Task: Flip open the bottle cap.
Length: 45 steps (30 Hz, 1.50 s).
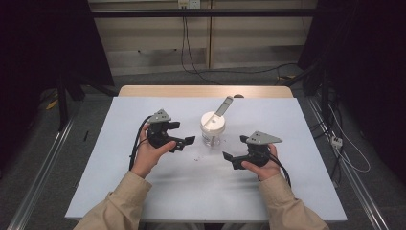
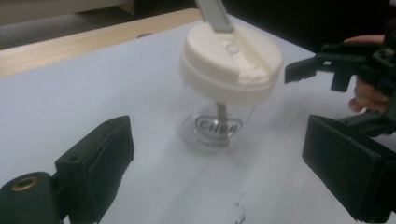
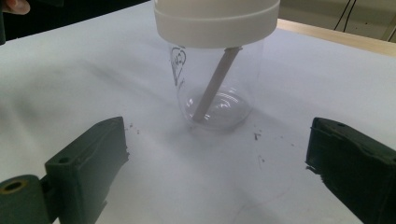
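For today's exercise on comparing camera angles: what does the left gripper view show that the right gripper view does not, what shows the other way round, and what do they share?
Left gripper view alone: the top of the white lid, the grey stick rising out of it, and the right gripper beyond the cup.

Right gripper view alone: a heart mark on the cup's wall and the stick's lower end on the cup's bottom.

Both: the clear cup, the white sheet, black open jaws.

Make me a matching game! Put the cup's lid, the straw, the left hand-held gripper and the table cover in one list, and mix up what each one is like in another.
Things:
1. lid
2. straw
3. left hand-held gripper
4. table cover

Descriptions:
A. leaning inside the clear cup
B. open, beside the cup
C. cream-white, on top of the cup
D. pale blue-grey, flat

Pairs: 1-C, 2-A, 3-B, 4-D
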{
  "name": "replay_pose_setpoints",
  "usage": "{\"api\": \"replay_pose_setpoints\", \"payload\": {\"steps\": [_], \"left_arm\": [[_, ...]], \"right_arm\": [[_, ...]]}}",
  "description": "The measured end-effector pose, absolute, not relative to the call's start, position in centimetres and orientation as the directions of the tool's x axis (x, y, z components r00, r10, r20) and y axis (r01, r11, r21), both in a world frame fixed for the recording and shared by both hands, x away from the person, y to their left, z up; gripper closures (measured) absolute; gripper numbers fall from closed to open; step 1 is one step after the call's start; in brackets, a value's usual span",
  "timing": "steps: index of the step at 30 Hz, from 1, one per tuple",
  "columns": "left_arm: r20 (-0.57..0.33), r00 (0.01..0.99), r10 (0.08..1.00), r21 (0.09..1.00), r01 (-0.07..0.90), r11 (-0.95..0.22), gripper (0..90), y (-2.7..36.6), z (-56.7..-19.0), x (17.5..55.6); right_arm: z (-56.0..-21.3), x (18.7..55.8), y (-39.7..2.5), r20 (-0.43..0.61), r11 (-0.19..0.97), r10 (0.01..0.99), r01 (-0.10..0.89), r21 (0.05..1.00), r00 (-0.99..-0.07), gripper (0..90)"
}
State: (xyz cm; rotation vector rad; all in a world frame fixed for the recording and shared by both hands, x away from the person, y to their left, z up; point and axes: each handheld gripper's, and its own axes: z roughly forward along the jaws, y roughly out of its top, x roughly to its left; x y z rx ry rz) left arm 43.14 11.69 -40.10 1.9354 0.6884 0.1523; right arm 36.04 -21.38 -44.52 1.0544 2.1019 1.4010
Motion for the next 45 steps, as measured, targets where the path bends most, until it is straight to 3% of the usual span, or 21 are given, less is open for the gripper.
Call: {"api": "replay_pose_setpoints", "payload": {"steps": [23, 45], "left_arm": [[-0.182, 0.773, 0.607, 0.860, 0.425, -0.283, 6.9, 19.7, -42.2, 39.2], [-0.178, 0.732, 0.657, 0.850, 0.451, -0.273, 6.9, 23.6, -43.6, 37.5]], "right_arm": [[-44.7, 31.7, -25.0, 0.083, 0.206, 0.782, 0.382, 0.901, -0.618, 6.2], [-45.0, 30.1, -26.7, 0.057, 0.229, 0.798, 0.390, 0.892, -0.599, 7.1]]}}
